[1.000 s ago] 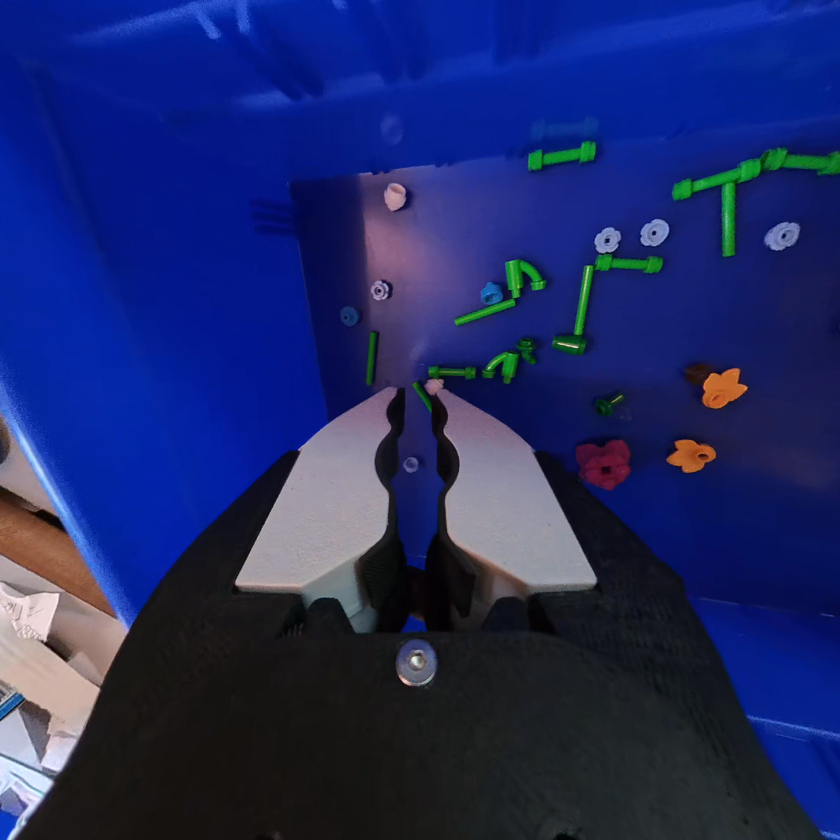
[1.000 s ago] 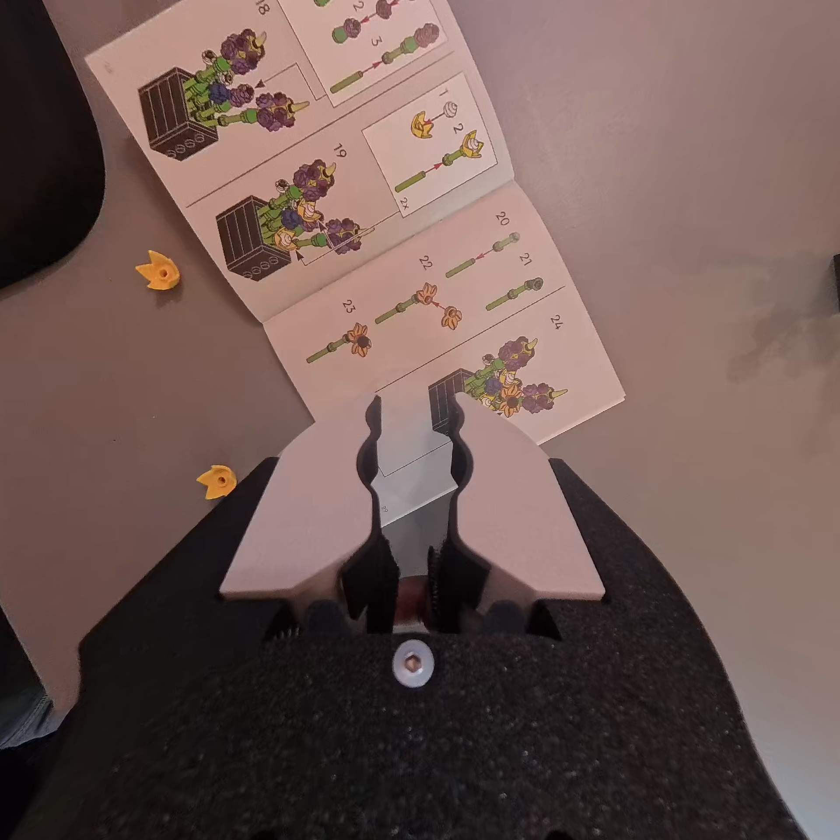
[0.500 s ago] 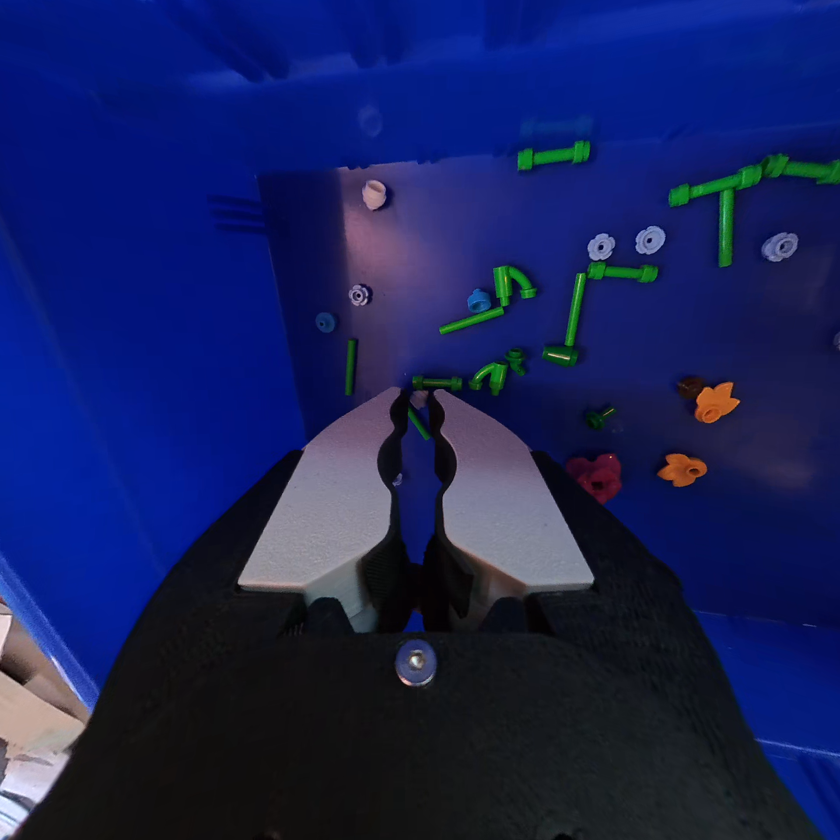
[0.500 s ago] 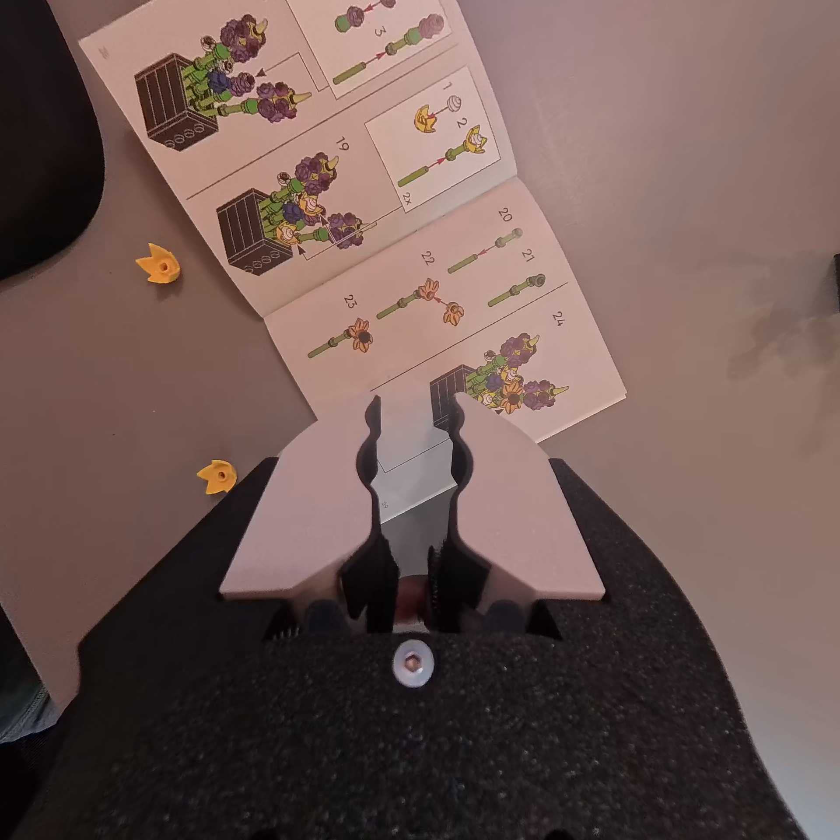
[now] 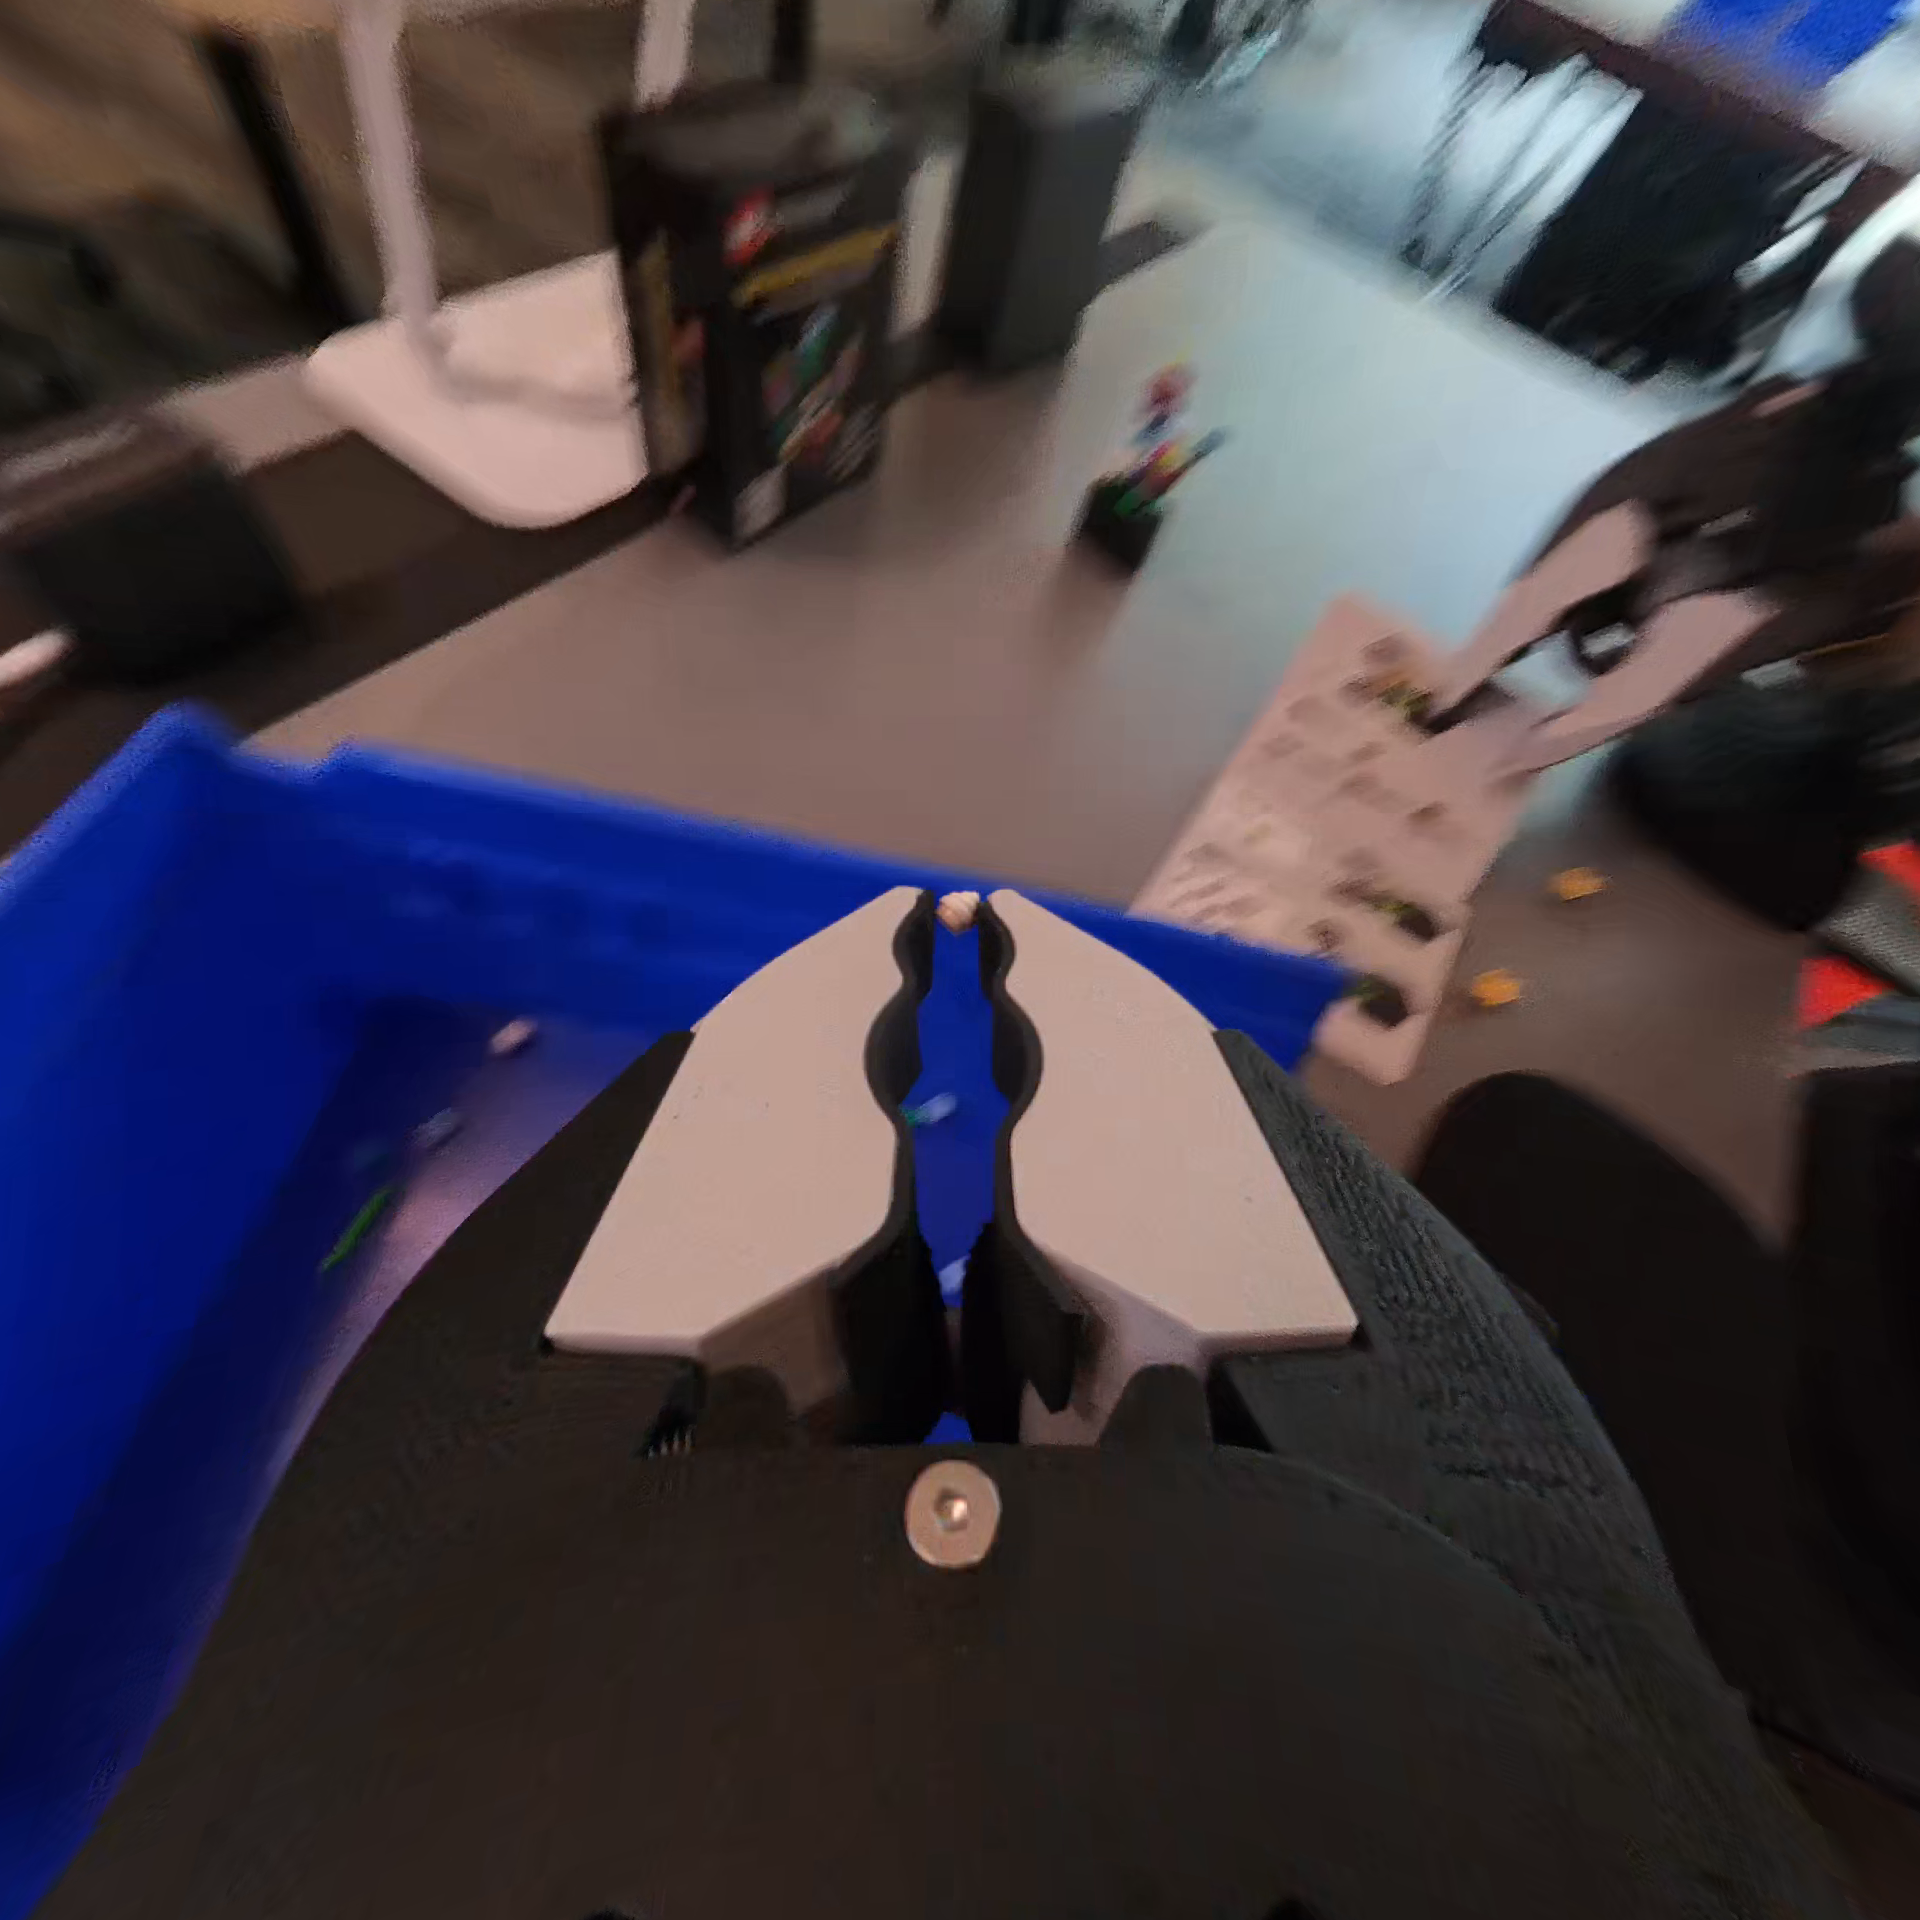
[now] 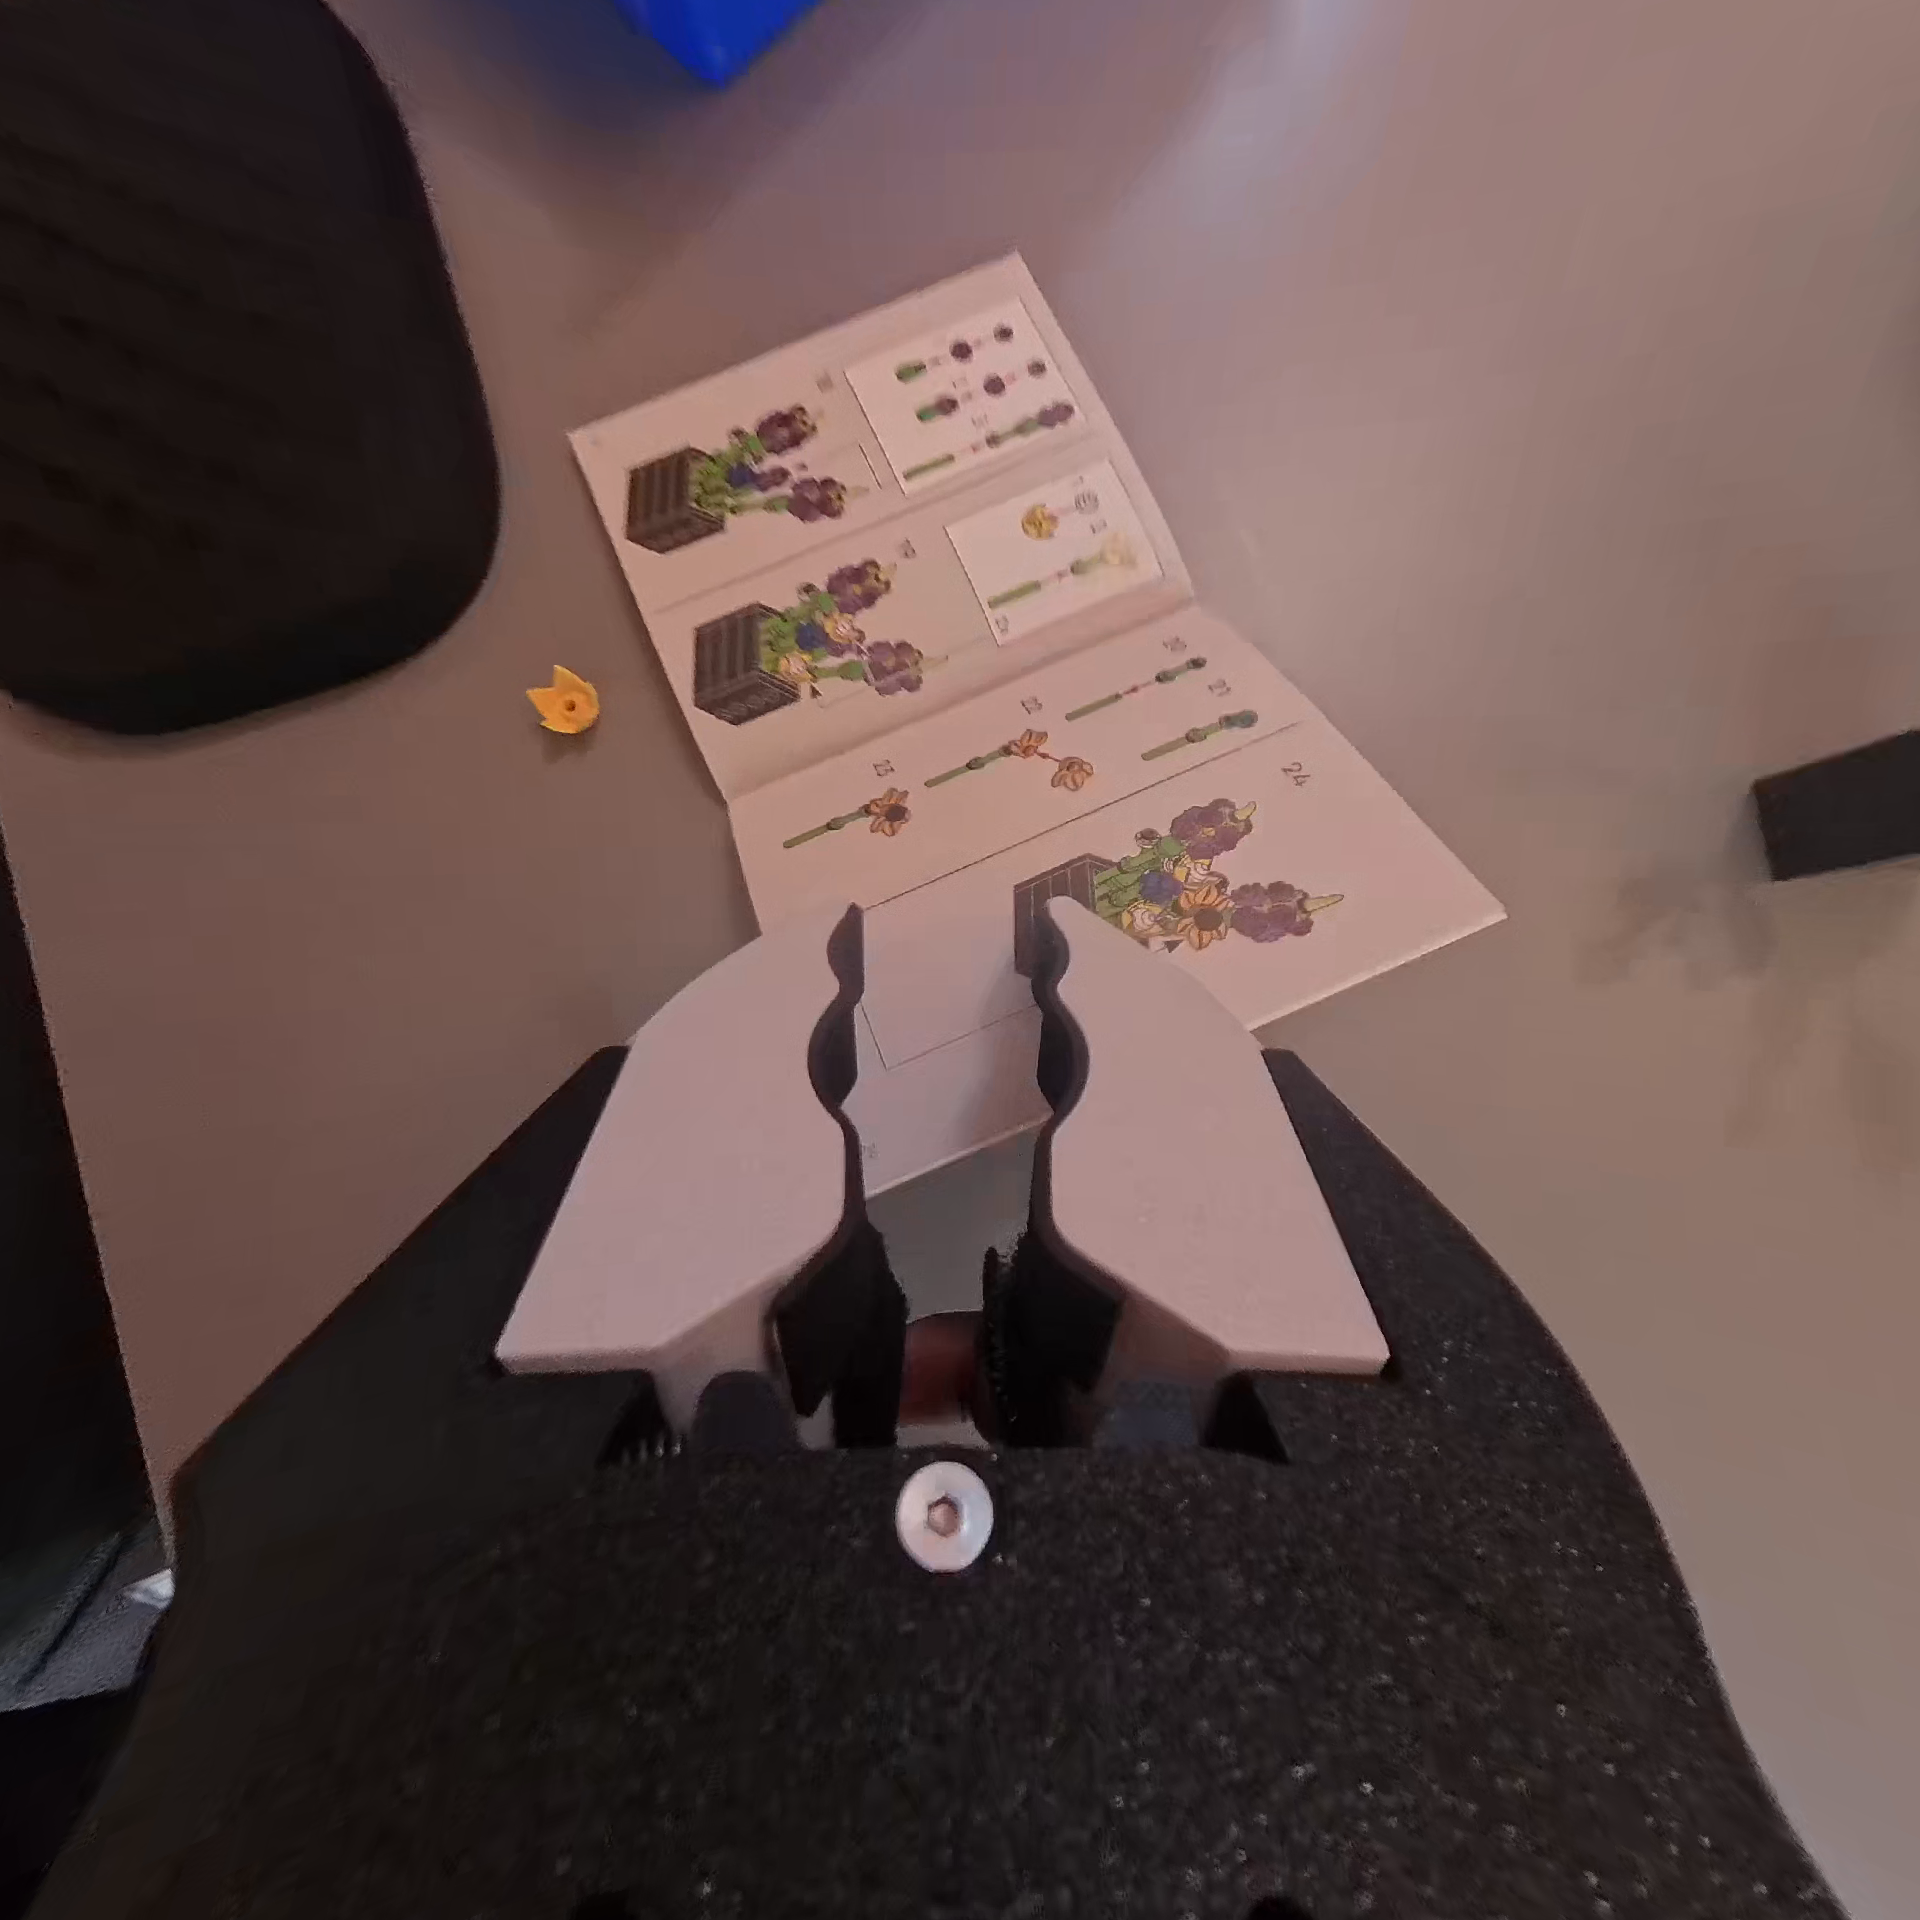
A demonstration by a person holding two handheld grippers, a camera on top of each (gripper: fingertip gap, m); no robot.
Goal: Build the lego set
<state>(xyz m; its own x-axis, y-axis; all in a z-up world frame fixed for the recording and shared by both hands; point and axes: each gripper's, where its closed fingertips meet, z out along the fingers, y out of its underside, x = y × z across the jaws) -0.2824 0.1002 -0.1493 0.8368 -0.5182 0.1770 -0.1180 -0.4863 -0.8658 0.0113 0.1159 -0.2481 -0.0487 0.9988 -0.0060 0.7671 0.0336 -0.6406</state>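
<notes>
Left gripper (image 5: 958, 912) pinching tiny pale lego stud above blue plastic bin (image 5: 208, 935); right gripper (image 6: 951, 920) parted, empty. Next: carry stud toward open instruction booklet (image 6: 1039, 665).

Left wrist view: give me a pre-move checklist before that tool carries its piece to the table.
1. Small pale lego piece pinched at the tips of the left tool: ok.
2. How firmly the piece is seated: cannot tell, the view is blurred and only its end shows.
3. Left tool raised above the rim of the blue plastic bin: ok.
4. Right tool open and empty, ready to receive: ok.
5. Open paper instruction booklet flat on the grey table, pages in view: ok.
6. Yellow flower-shaped lego piece lying apart from the booklet: ok.
</notes>
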